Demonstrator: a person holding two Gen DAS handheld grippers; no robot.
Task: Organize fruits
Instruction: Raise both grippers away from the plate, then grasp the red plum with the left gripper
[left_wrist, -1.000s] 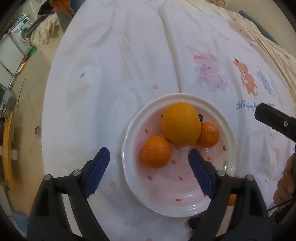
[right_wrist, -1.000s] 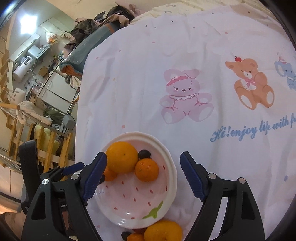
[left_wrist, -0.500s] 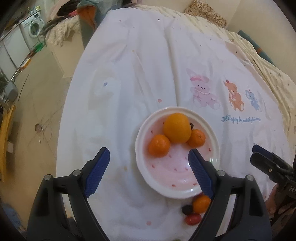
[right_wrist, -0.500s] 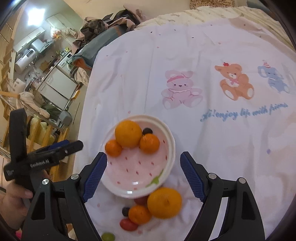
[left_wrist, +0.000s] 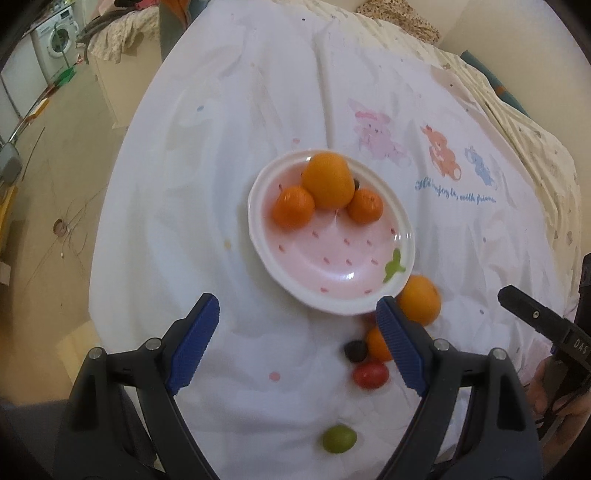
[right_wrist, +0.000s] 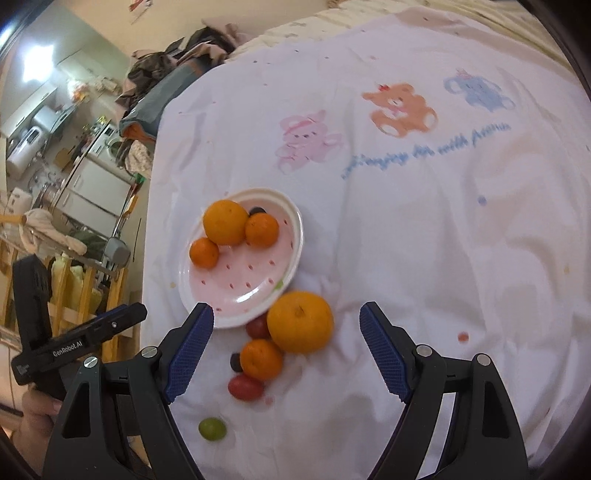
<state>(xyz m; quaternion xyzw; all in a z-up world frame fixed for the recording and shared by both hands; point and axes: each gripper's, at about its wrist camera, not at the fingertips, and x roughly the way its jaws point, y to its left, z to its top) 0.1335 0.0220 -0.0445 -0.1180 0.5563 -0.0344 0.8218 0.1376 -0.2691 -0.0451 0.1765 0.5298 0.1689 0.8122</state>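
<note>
A white sheet (right_wrist: 424, 240) with cartoon animals covers the bed. On it sits a pink plate (right_wrist: 258, 291) holding three oranges. More fruit waits just beside it: a big orange (right_wrist: 300, 322), a small orange (right_wrist: 261, 359), a red tomato (right_wrist: 245, 387) and a green grape (right_wrist: 212, 429). The left gripper (left_wrist: 295, 343) and right gripper (right_wrist: 286, 350) hang above, both spread wide and empty, probably ready to pick fruit up.

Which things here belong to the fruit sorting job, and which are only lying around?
Belong to the job:
- plate with three oranges and a dark grape
- big orange, small orange, two red tomatoes, dark grape, green grape on the cloth

Only lying around:
- clothes pile
- washing machine
</note>
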